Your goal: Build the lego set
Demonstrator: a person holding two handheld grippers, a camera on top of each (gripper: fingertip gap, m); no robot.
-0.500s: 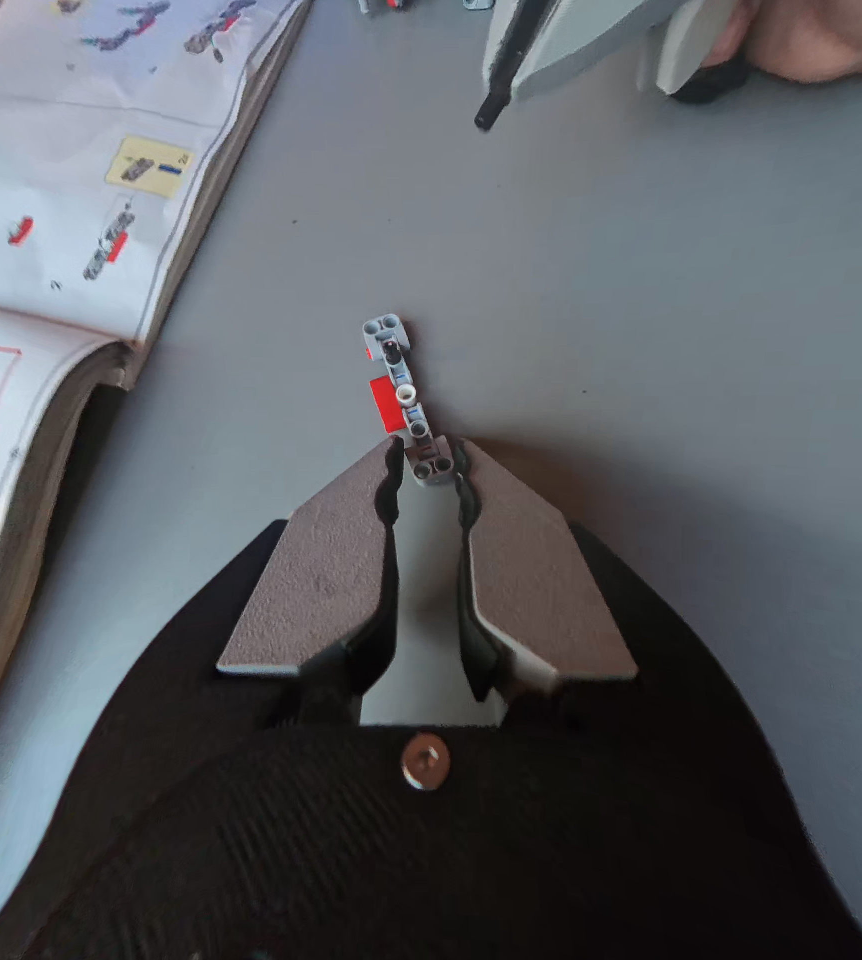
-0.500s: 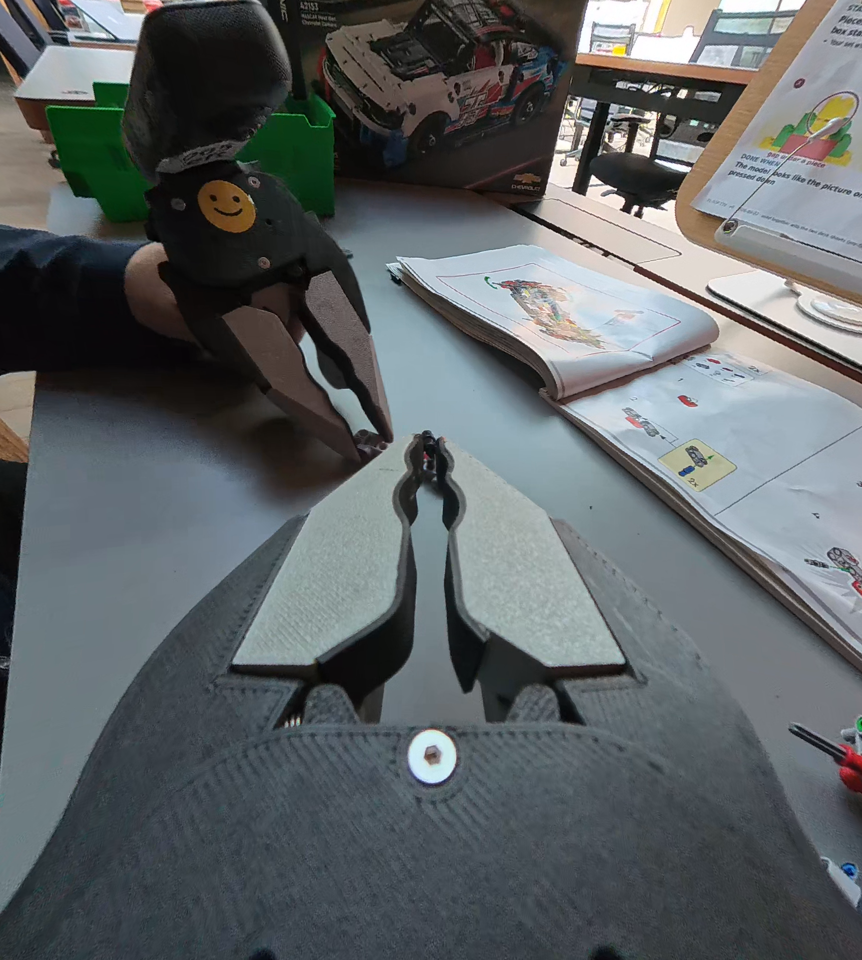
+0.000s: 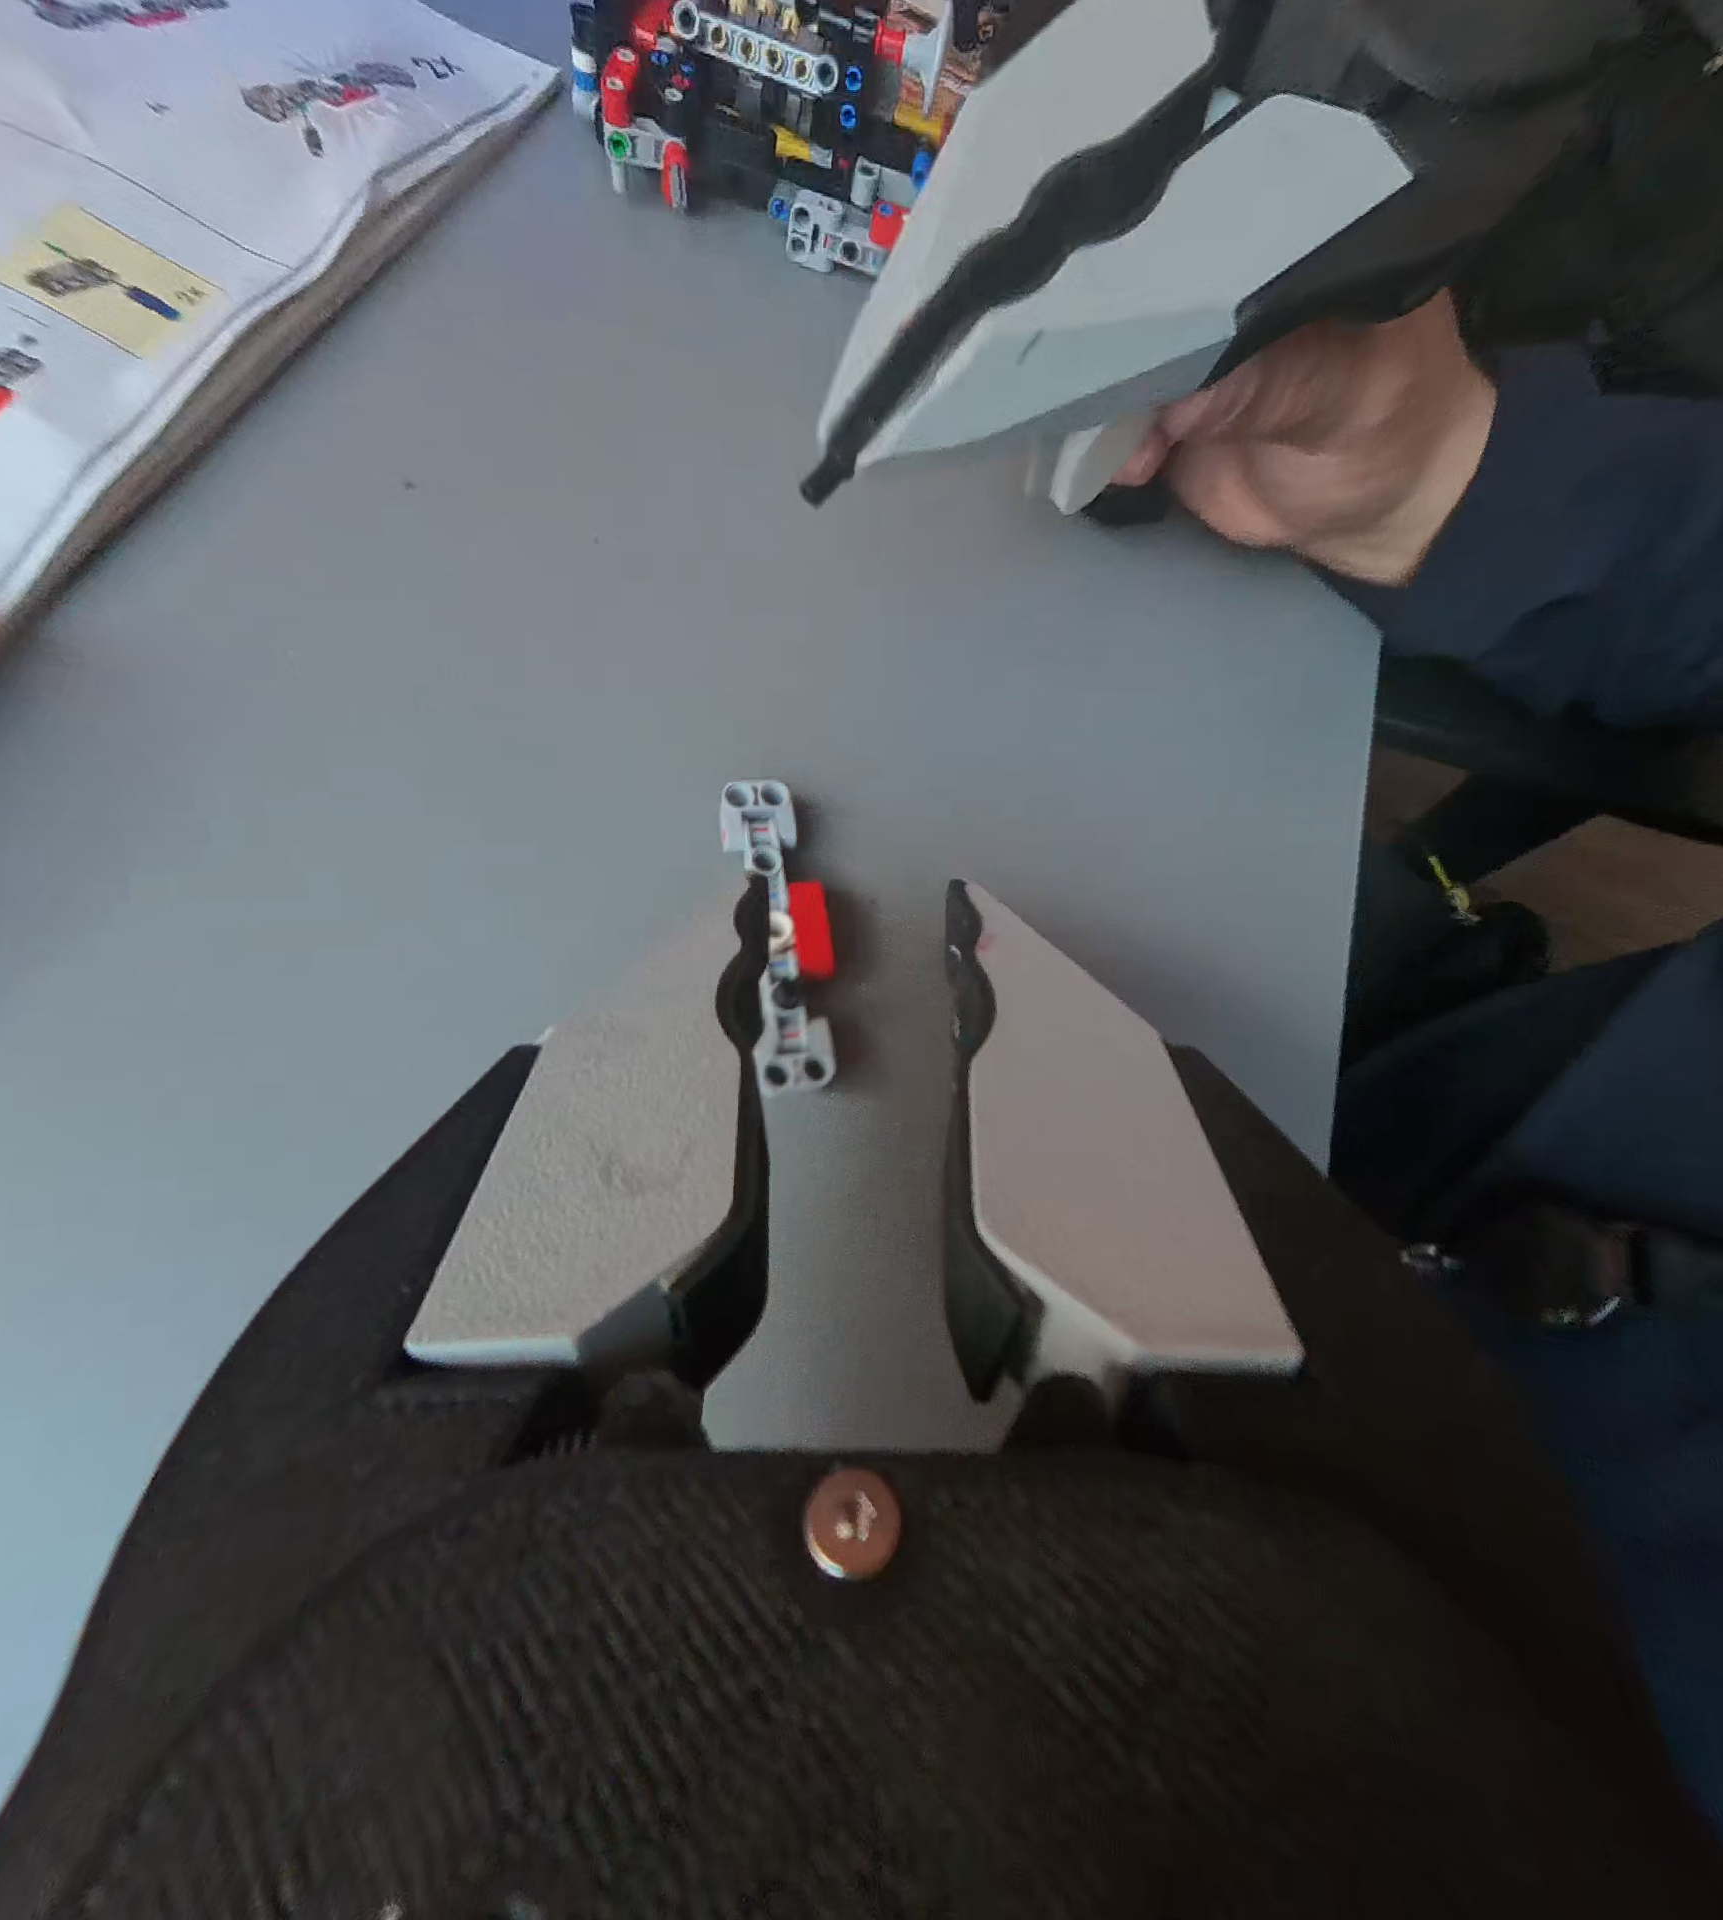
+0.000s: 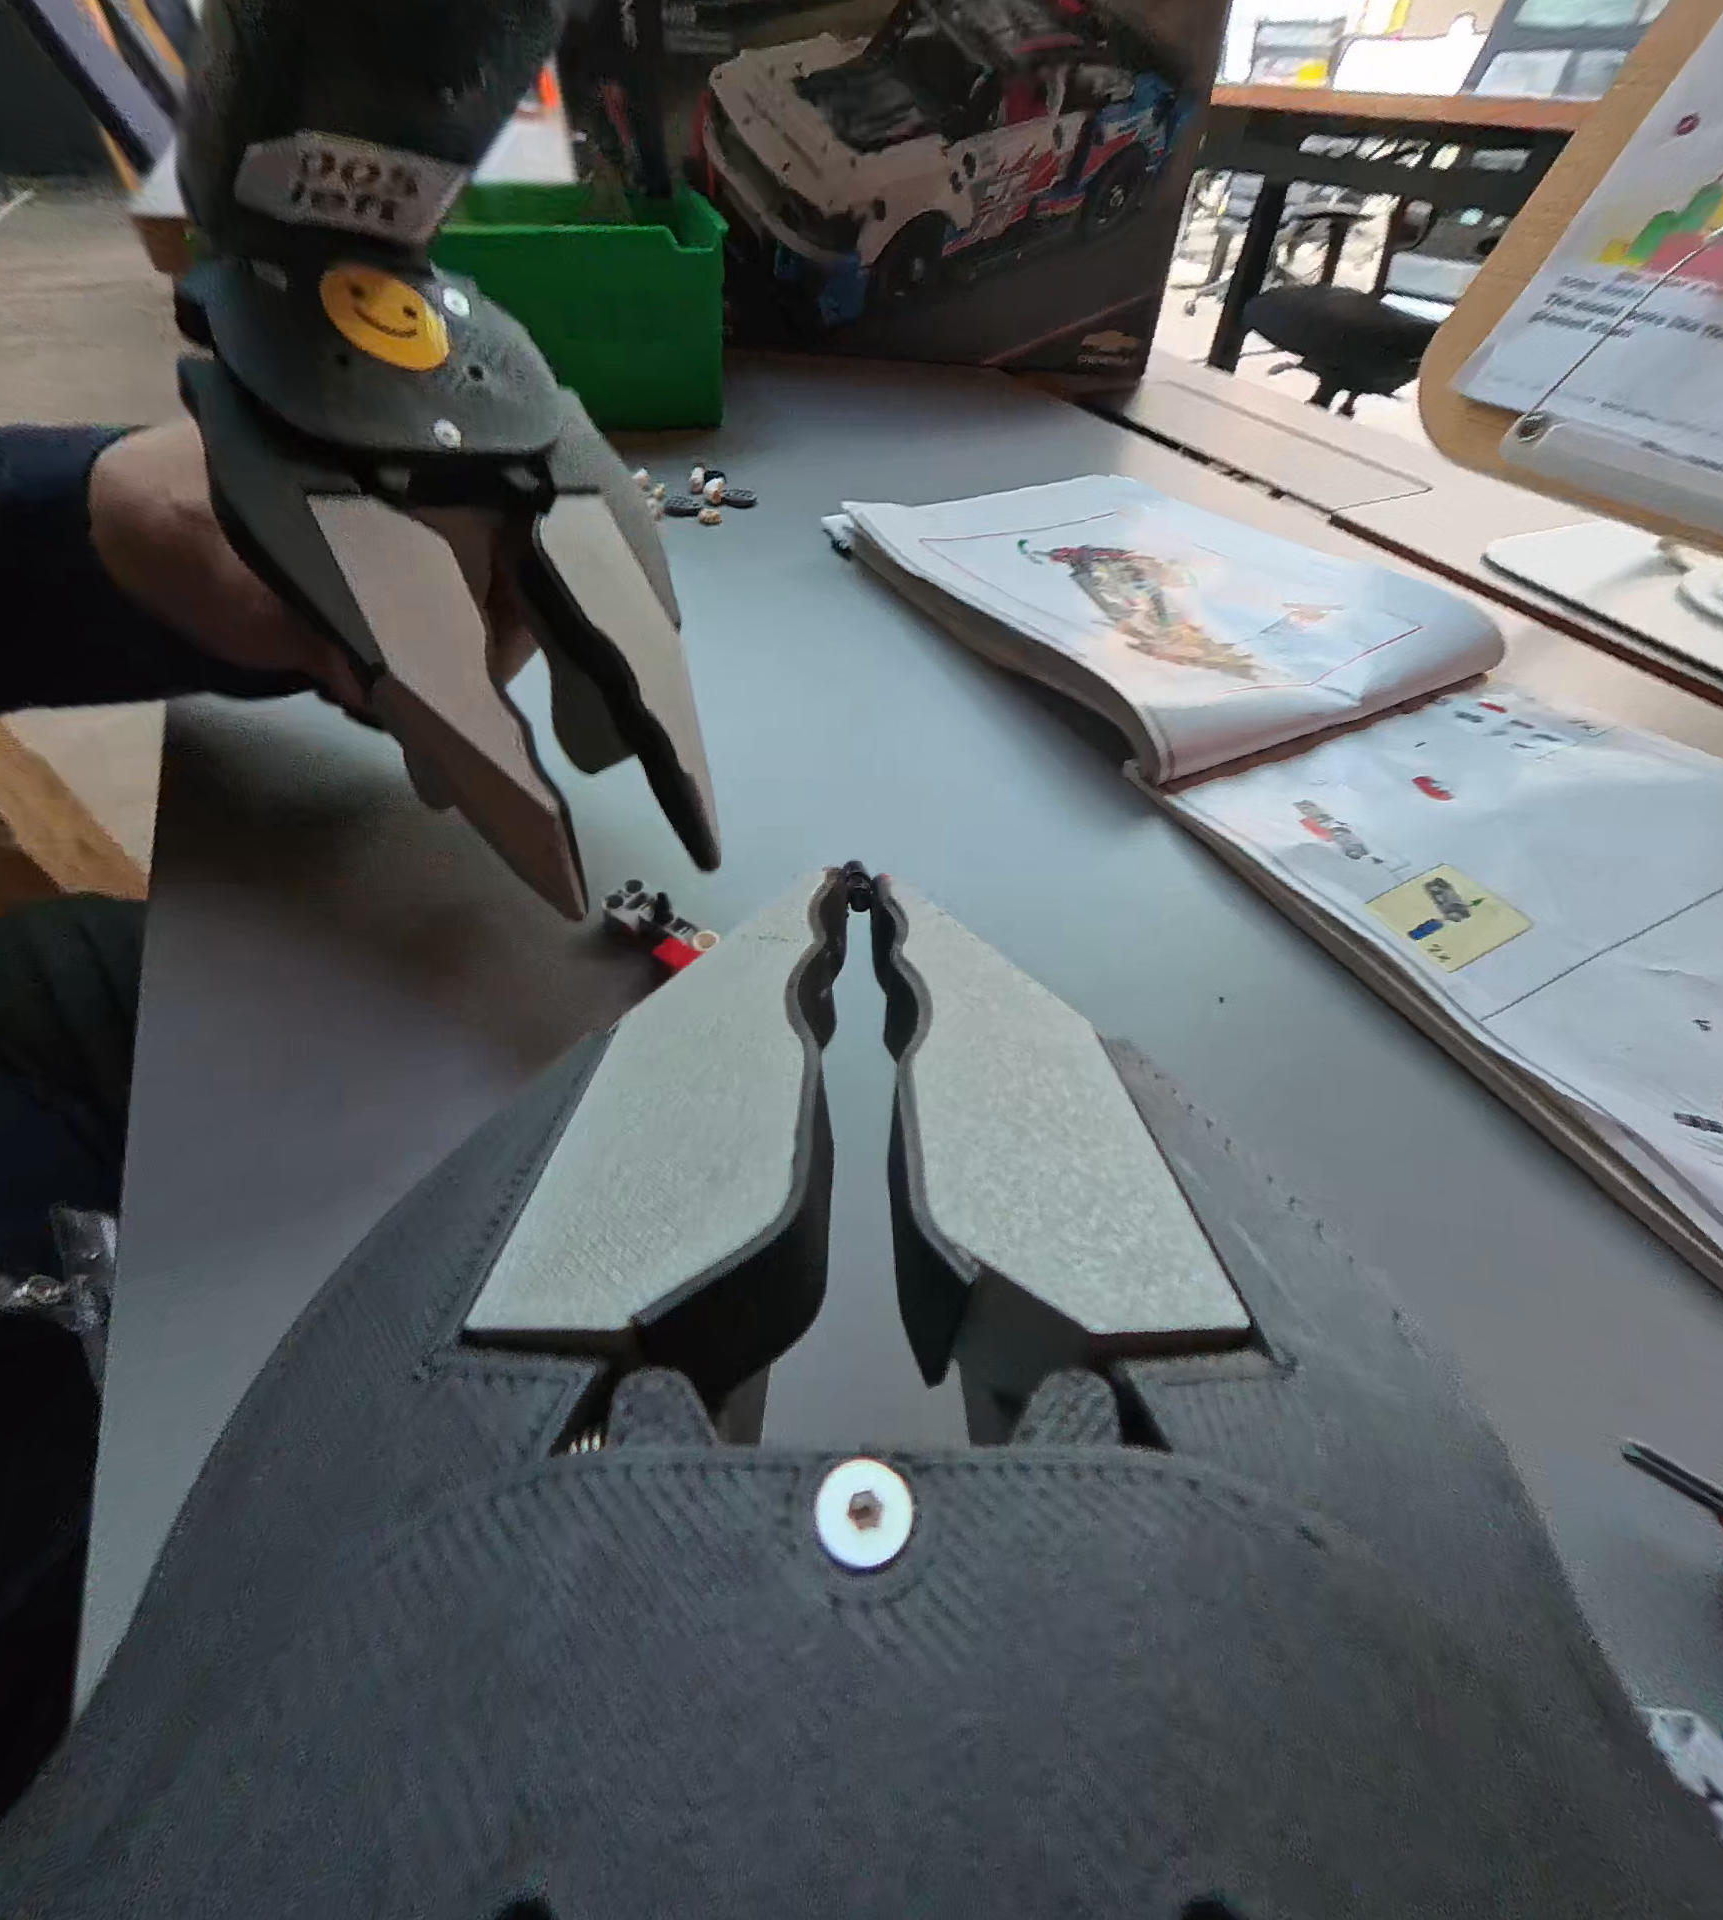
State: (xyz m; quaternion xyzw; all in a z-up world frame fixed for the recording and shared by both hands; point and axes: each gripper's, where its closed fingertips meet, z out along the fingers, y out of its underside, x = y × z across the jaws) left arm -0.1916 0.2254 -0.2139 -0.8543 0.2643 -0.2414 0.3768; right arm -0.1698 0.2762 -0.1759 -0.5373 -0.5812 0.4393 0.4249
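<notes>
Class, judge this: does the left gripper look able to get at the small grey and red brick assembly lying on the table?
Probably yes: the left gripper is open above the brick assembly, which lies beside its left finger, nothing between.

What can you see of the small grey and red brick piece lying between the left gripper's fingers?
The small assembly is a slim grey beam of plastic bricks with a two-hole connector at each end, a red block on one side and a pale bush midway. It lies flat on the grey table, close along one finger of the open left gripper; contact is unclear.
</notes>
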